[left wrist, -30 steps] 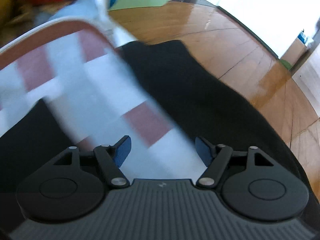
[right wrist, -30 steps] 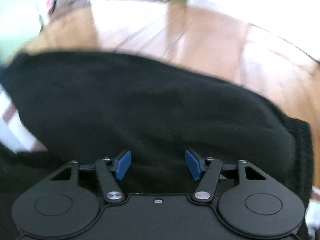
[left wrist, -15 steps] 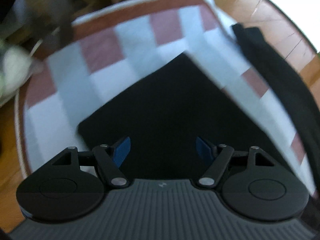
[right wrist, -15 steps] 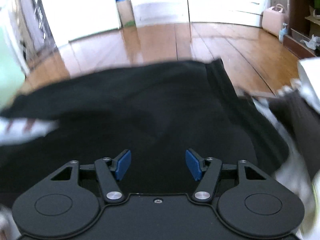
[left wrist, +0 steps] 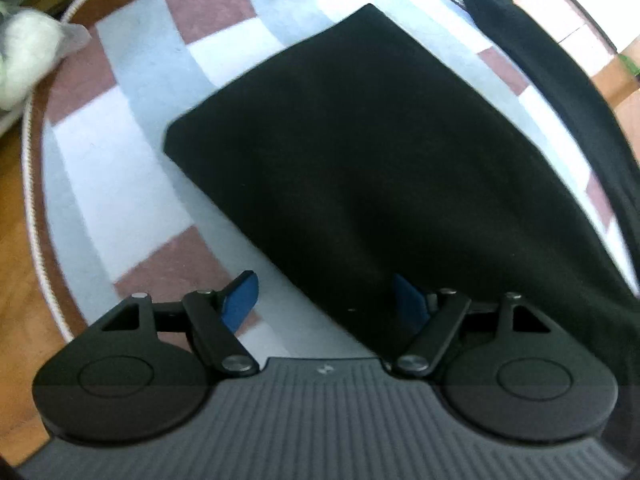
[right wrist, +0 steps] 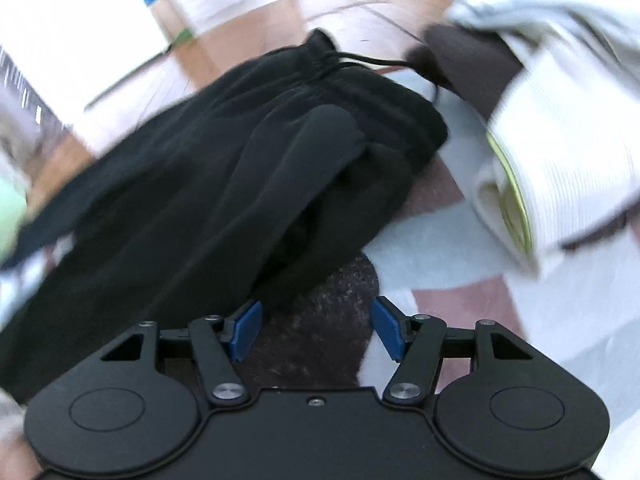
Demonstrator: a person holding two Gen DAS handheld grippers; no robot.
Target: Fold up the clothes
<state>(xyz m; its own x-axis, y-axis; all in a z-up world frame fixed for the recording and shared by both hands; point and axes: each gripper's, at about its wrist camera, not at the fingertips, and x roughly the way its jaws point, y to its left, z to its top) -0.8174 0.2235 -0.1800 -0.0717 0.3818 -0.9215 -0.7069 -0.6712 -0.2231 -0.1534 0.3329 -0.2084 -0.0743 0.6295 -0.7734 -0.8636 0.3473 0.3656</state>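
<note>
Black trousers lie on a checked rug, one flat end pointing up-left. My left gripper hovers over their lower edge; its jaws are opening and nothing is pinched. One blue fingertip is over the rug, the other over the cloth. In the right wrist view the trousers are bunched, with the drawstring waistband at the far end. My right gripper is just short of the bunched cloth. Its jaws are opening over a dark fuzzy patch and grip nothing.
A white ribbed garment and a dark brown one are heaped to the right of the waistband. A white bundle lies beyond the rug's rope edge. Wooden floor and a cardboard box lie farther off.
The left view has swung from the trousers and floor onto the flat end of the trousers on the rug. The right view has swept right to the waistband and the heaped clothes. Both grippers stayed open.
</note>
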